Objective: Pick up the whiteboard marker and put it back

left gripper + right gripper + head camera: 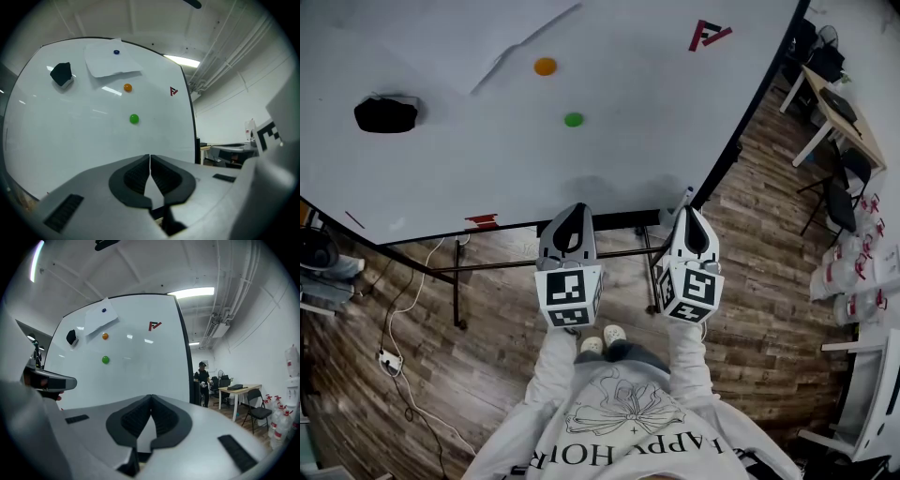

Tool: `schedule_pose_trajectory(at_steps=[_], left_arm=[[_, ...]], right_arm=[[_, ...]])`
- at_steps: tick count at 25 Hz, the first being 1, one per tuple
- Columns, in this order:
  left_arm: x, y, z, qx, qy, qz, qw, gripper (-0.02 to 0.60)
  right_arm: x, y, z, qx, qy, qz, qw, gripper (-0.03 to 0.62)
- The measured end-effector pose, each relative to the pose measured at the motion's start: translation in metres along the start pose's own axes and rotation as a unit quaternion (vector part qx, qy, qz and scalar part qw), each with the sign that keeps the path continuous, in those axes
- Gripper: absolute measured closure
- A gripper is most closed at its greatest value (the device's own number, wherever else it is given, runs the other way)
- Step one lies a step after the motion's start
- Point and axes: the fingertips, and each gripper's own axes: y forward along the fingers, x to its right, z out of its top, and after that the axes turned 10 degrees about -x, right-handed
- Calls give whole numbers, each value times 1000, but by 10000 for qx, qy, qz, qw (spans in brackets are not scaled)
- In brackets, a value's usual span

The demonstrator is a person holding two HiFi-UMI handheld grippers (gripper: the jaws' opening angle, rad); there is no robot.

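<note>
Whiteboard marker, seemingly, sits mostly hidden behind the right gripper.

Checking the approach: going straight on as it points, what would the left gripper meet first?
Probably the whiteboard: the left gripper faces its bare surface below the green magnet, with nothing visible between.

Your left gripper at 7 o'clock, right gripper at 4, whiteboard above, black eraser at 10.
</note>
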Motion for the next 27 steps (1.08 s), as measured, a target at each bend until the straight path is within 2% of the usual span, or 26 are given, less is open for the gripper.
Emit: schedule_pose_trajectory(at_steps=[27], left_arm=[[1,2,1,6,62,-9,10000,571]], right_arm=[[2,1,6,81,-4,-24,10000,591]])
